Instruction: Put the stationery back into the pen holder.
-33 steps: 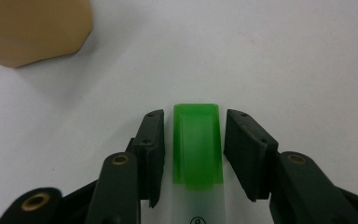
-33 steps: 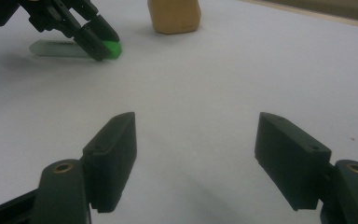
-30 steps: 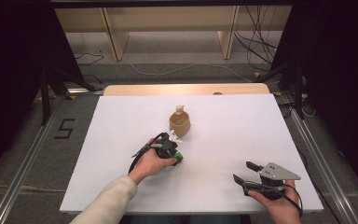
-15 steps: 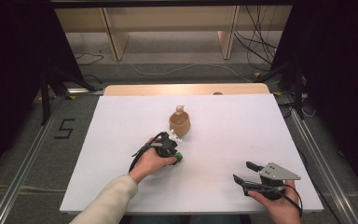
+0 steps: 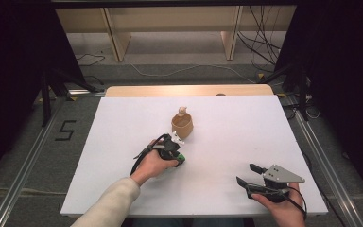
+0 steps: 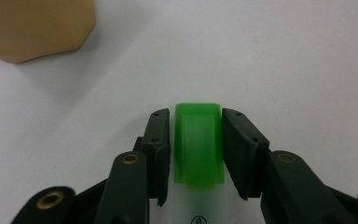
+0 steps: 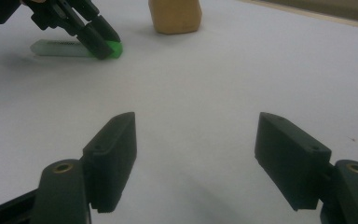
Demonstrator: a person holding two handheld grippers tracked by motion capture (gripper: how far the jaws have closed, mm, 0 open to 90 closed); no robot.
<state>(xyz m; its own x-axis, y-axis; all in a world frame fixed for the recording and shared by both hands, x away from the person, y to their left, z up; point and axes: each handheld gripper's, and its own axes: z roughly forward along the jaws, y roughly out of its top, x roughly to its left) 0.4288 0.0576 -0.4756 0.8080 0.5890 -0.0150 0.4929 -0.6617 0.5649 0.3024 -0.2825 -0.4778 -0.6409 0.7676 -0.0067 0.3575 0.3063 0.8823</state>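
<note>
A pen-like tube with a clear body [image 7: 56, 48] and a green cap [image 6: 196, 140] lies flat on the white table [image 5: 123, 127]. My left gripper [image 6: 196, 142] is shut on the green cap, one jaw pressed to each side; in the high view it [image 5: 179, 158] sits just below the tan cup. That tan faceted cup [image 5: 182, 125] stands upright mid-table with a pale object [image 5: 182, 111] sticking out of its top. My right gripper [image 5: 246, 173] rests near the front right edge, open, with nothing between its jaws [image 7: 196, 121].
A wooden strip [image 5: 189, 90] runs along the table's far edge, with shelving and cables on the floor beyond. Metal rails flank both sides. The tan cup [image 6: 32, 28] is close to the left gripper's far left.
</note>
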